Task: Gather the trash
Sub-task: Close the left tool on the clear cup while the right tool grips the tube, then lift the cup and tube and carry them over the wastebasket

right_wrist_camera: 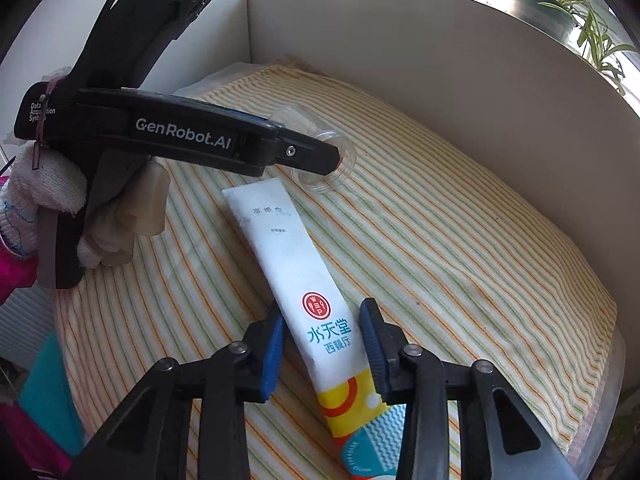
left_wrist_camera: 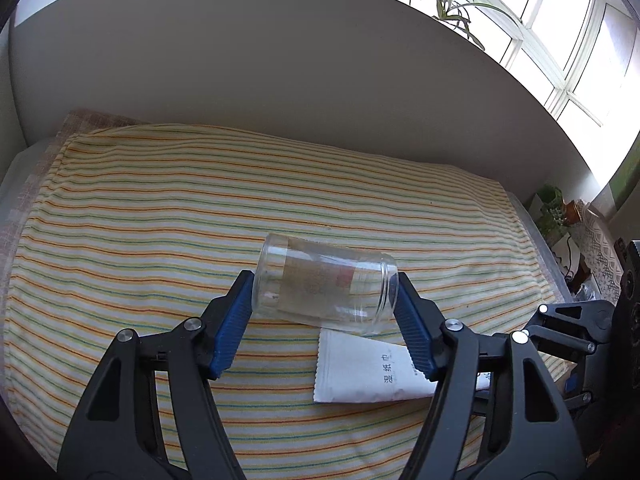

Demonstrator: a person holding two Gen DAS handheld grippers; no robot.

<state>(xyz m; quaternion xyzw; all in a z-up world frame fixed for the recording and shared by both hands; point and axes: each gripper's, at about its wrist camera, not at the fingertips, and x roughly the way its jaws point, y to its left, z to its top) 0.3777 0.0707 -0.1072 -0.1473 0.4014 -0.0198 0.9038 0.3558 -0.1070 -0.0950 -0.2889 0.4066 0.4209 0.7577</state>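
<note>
Clear jar (left_wrist_camera: 326, 284) lies on its side at centre frame on the striped pillow (left_wrist_camera: 160, 208), base left and mouth right, so the left tool (left_wrist_camera: 322, 312) spans it end to end; blue pads sit at both ends and look to be touching, though through the glass I cannot tell whether they press. White paper packet (right_wrist_camera: 298, 276) lies flat just below the jar, running toward lower centre of the right view; right tool (right_wrist_camera: 322, 344) straddles its printed end, part-open, pads just clear of the edges, nothing held. Both tools point steeply down at the pillow; a gloved hand (right_wrist_camera: 60, 196) at left frame holds the left tool's handle.

Sharp, window-lit (left_wrist_camera: 560, 32) frames, fisheye-bent edges.
</note>
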